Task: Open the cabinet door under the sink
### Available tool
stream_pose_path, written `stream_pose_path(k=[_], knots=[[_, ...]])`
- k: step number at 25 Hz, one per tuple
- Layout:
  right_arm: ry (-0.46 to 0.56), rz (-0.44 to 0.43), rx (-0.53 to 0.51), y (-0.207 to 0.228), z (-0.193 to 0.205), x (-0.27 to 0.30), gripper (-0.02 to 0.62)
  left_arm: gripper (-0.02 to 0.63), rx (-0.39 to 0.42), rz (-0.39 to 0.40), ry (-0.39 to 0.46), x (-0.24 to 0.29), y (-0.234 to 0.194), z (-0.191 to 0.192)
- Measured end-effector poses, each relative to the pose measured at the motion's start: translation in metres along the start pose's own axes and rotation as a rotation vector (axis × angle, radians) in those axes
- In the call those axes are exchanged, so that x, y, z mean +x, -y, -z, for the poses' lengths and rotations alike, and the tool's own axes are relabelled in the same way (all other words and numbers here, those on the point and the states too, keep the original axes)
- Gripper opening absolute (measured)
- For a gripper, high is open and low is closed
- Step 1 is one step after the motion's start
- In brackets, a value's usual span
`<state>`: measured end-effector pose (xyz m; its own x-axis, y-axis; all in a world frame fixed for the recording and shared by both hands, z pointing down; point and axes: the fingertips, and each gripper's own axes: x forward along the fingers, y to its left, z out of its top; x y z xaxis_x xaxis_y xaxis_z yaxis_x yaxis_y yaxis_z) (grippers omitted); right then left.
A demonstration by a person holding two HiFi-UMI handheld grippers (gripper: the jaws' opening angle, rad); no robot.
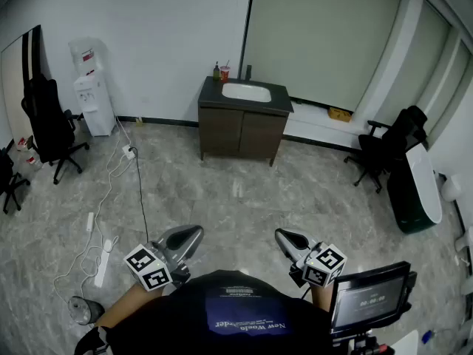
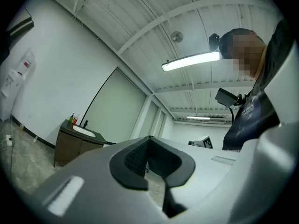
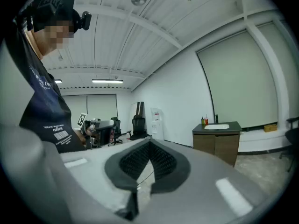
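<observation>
At the far left, a black office chair [image 1: 48, 117] stood by the wall. Next to it was a white water dispenser [image 1: 94, 98]. A white cable [image 1: 111, 191] ran from there across the gray floor [image 1: 222, 198].

The left gripper [image 1: 191, 237] was low in the head view, close to the person's body. It was far from the cabinet. Its marker cube [image 1: 148, 267] sat just behind it. In the left gripper view, the two jaws of the left gripper [image 2: 149, 138] were together at the tips. Nothing was between them.

In the middle, the brown sink cabinet [image 1: 242, 128] stood against the back wall. The cabinet door [image 1: 222, 132] under the sink was closed, and so was the second door [image 1: 262, 135] beside it. A white sink [image 1: 246, 92] sat in the dark top. A small bottle [image 1: 216, 71] and a red cup [image 1: 225, 72] stood at its back left corner.

The right gripper [image 1: 284, 237] was low too, and also far from the cabinet. In the right gripper view, the jaws of the right gripper [image 3: 149, 141] were together and held nothing.

A small screen [image 1: 369, 298] was at the bottom right. Another black chair [image 1: 388, 146] stood by the right wall.
</observation>
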<state>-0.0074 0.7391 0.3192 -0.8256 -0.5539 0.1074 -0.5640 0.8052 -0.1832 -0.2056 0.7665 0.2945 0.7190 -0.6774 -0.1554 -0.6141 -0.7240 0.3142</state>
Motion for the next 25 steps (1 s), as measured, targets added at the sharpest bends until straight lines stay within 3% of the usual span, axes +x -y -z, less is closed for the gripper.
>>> stream_pose_path(k=[19,25], knots=[[-0.027,0.034,-0.007,0.011,0.011,-0.006,-0.002,0.000,-0.012,0.016,-0.003,0.006,0.000,0.009],[-0.017,0.043,0.006,0.037,0.000,-0.030,-0.002,0.000,-0.019,0.038,-0.032,0.047,0.014,0.010]])
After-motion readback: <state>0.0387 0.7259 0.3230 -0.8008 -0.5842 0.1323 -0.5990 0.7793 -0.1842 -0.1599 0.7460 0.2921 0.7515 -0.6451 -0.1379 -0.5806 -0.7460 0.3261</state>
